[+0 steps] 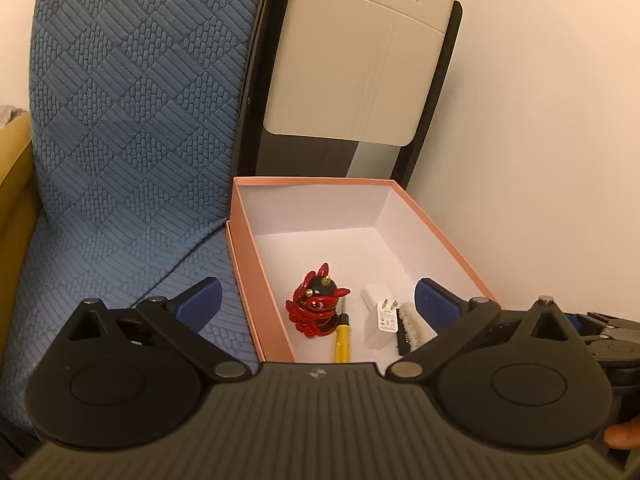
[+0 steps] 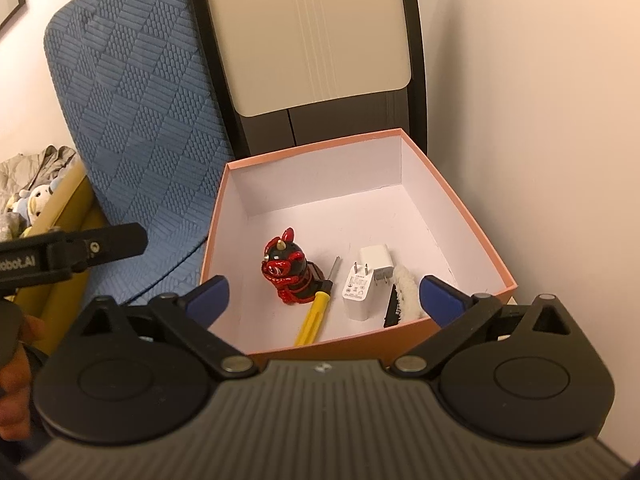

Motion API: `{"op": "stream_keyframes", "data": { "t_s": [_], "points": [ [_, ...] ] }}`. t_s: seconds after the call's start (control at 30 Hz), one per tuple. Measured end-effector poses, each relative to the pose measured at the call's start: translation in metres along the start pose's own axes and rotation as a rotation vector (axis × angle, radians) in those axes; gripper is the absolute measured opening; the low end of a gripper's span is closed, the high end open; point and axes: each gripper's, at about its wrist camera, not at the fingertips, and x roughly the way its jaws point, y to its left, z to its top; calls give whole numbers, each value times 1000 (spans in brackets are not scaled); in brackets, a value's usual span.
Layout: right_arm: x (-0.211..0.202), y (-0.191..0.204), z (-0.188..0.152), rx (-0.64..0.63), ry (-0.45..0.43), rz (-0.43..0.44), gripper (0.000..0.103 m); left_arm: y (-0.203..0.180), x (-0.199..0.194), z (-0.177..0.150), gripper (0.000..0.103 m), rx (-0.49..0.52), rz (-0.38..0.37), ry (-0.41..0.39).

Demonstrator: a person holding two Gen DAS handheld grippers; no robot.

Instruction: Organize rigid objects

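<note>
A pink box [image 1: 436,224] with a white inside holds a red and black figurine [image 1: 316,306], a yellow screwdriver [image 1: 343,338], a white plug charger [image 1: 380,322] and a black brush with white bristles [image 1: 412,326]. The right wrist view shows the same box [image 2: 464,208], figurine [image 2: 290,276], screwdriver [image 2: 314,316], charger [image 2: 364,286] and brush [image 2: 402,294]. My left gripper [image 1: 316,300] is open and empty above the box's near end. My right gripper [image 2: 324,296] is open and empty above the near edge.
A blue textured cushion [image 1: 132,120] leans left of the box. A beige and black panel [image 1: 360,60] stands behind it, a pale wall [image 1: 552,120] to the right. A mustard seat with stuffed toys [image 2: 36,200] is at far left.
</note>
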Motion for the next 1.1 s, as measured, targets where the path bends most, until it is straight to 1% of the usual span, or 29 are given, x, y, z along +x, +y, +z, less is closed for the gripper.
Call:
{"op": "stream_keyframes", "data": {
  "t_s": [0.2, 0.43, 0.63, 1.1],
  "points": [
    [3, 2, -2, -6, 12, 2, 103, 2, 4, -1, 103, -7, 20, 22],
    [3, 1, -2, 2, 14, -3, 103, 4, 6, -1, 103, -11, 23, 36],
    [4, 2, -3, -2, 22, -6, 103, 5, 7, 0, 103, -25, 16, 37],
    [5, 2, -4, 1, 26, -4, 103, 3, 7, -1, 103, -13, 17, 34]
  ]
}}
